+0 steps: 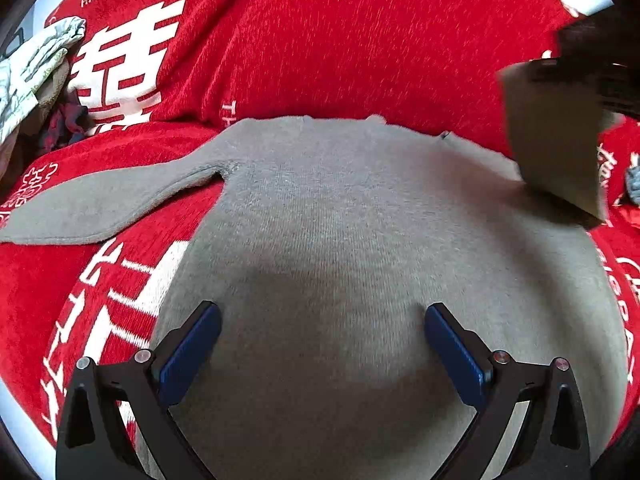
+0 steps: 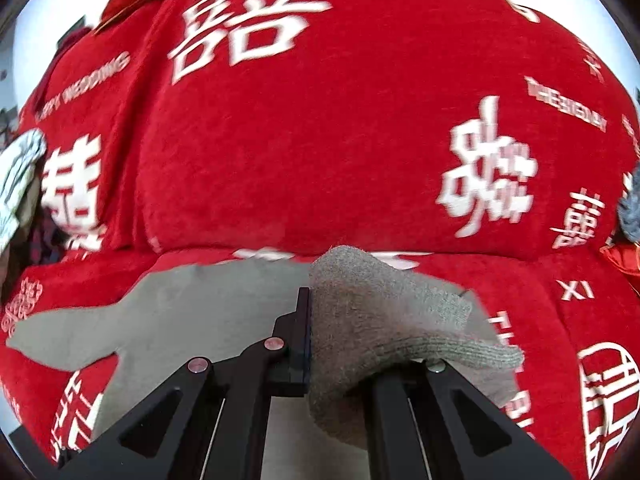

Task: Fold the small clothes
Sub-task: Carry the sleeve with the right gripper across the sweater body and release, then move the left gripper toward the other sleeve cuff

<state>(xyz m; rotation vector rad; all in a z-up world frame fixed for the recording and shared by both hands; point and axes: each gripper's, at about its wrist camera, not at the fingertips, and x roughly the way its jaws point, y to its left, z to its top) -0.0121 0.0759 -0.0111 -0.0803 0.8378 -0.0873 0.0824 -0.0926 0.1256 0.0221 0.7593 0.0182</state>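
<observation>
grey sweater [image 1: 320,216] lies flat on the red blanket [image 1: 360,40], filling the centre and lower half of the left wrist view, neck edge toward the top, one sleeve [image 1: 100,204] stretched out flat to mid left. left hand-held gripper [image 1: 322,344] hovers over the sweater body at bottom centre, jaws wide apart w/ blue pads [image 1: 192,356] showing, nothing between them. right hand-held gripper [image 2: 310,340] is closed on the other sleeve [image 2: 384,320]: in the right wrist view, bottom centre, knit fabric is bunched and draped over the right-side finger, the cuff hanging at lower right. same sleeve shows as a lifted, blurred grey flap [image 1: 556,136] at the right edge of the left wrist view, off the blanket. step in hand, i'd say: first sleeve fold, right side being brought in over the body. next move prob needs the sleeve carried across and laid flat on the chest w/o dragging the body; the left one is well placed to pin the torso if it shifts. then same for the flat sleeve at mid left. pile of other clothes [image 1: 36,76] sits upper left, apart from the sweater.
</observation>
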